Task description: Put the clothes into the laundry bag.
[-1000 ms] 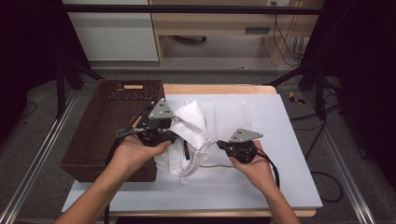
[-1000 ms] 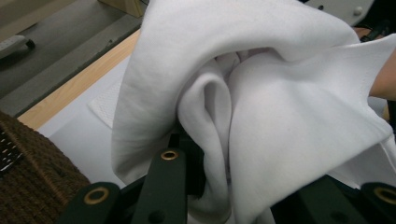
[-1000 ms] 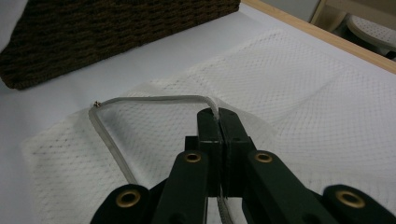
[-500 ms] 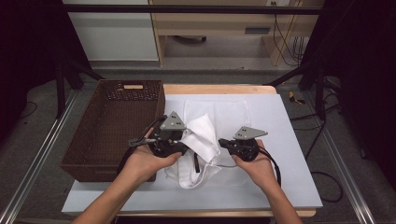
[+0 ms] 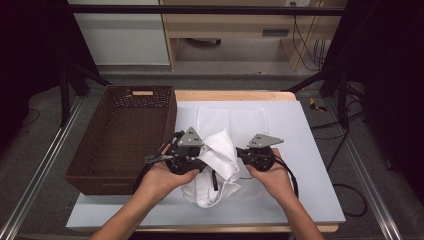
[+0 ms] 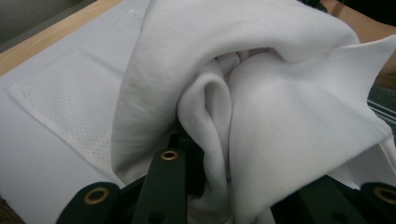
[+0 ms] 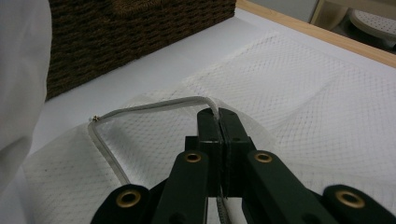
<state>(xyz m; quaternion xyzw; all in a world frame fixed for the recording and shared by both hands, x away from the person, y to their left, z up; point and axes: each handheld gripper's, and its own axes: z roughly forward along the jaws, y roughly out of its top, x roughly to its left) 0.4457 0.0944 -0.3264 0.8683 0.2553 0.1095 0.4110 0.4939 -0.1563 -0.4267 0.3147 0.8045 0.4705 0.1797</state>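
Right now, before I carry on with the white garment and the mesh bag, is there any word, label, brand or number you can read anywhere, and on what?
None: no readable text in any view.
white garment: plain, no tag or print showing.
mesh bag: plain netting and a zip edge, no label.
wicker basket: a pale patch on its far wall, too small to show any writing.

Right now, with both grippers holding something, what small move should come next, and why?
Probably ease the left gripper toward the right gripper, feeding the cloth under the zip edge. The left is shut on the bunched cloth, and the right pinches the edge of the bag, so a mouth seems open.
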